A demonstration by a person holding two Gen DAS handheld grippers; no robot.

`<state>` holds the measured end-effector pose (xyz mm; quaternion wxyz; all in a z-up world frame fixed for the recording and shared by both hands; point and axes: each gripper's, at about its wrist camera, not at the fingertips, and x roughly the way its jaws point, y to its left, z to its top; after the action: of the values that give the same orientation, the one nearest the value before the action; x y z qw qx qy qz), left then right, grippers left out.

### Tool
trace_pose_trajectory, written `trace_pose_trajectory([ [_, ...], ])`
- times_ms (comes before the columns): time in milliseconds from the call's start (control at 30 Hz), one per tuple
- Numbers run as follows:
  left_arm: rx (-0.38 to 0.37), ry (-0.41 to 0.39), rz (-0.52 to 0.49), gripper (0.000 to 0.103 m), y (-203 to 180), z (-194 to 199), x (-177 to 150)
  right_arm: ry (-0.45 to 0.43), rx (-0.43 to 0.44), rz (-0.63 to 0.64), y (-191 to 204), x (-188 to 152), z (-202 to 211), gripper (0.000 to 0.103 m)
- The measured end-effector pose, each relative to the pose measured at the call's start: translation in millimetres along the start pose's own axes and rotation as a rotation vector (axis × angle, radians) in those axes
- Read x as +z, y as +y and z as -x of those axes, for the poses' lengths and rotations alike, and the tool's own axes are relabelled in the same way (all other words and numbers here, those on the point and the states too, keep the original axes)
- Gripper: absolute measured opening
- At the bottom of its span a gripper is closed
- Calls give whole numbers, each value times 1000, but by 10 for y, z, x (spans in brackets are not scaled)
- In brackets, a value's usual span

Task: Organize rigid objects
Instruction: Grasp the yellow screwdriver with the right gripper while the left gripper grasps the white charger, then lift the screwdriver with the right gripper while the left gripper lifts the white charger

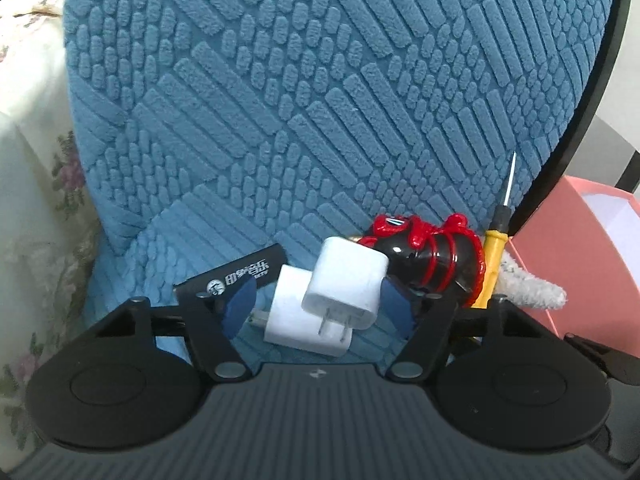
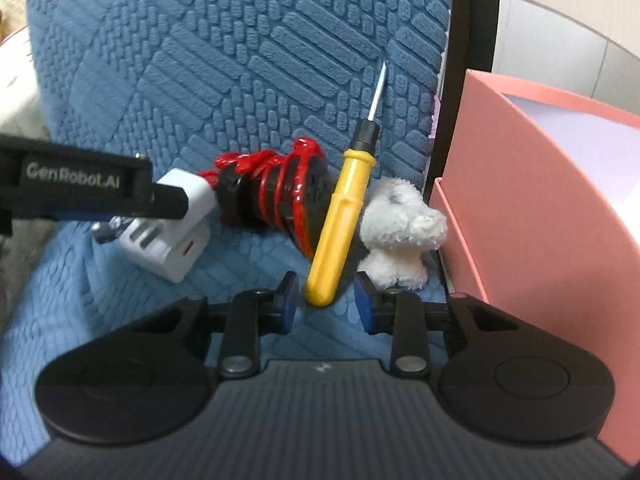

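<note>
Two white plug chargers (image 1: pixel 344 284) lie stacked on a blue textured chair cushion (image 1: pixel 320 100). My left gripper (image 1: pixel 318 312) stands open around them, with its blue pads beside the pile, not visibly pressing. A yellow-handled screwdriver (image 2: pixel 340 216) leans on a red and black toy (image 2: pixel 276 196), its metal tip pointing up the cushion. My right gripper (image 2: pixel 326 302) is open, and the butt of the yellow handle sits between its pads with a small gap on each side. The right wrist view shows the left gripper's finger (image 2: pixel 168 200) lying over the chargers (image 2: pixel 172 240).
A black stick with white print (image 1: pixel 236 276) lies left of the chargers. A white plush toy (image 2: pixel 400 232) sits right of the screwdriver. An open pink box (image 2: pixel 540 200) stands close on the right, past the black chair frame (image 2: pixel 476 12). Floral cloth (image 1: pixel 32 200) lies to the left.
</note>
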<state>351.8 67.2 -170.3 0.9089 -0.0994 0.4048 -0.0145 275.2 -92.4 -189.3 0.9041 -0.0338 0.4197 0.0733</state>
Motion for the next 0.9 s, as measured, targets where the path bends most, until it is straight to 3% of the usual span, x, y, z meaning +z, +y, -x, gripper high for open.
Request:
trace_pose_trajectory([
  [133, -18, 15, -20, 72, -29, -50, 14, -6, -2, -3, 15, -8, -66, 34],
  [333, -7, 31, -54, 71, -90, -82, 5, 2, 1, -19, 9, 2, -166, 23],
  [433, 2, 26, -36, 64, -81, -86, 12, 8, 8, -27, -14, -3, -157, 23],
  [533, -14, 25, -15, 52, -70, -70, 21, 15, 15, -27, -1, -44, -56, 23],
  [900, 11, 30, 43, 50, -221, 182, -246, 20, 29, 11, -41, -158, 449, 23],
])
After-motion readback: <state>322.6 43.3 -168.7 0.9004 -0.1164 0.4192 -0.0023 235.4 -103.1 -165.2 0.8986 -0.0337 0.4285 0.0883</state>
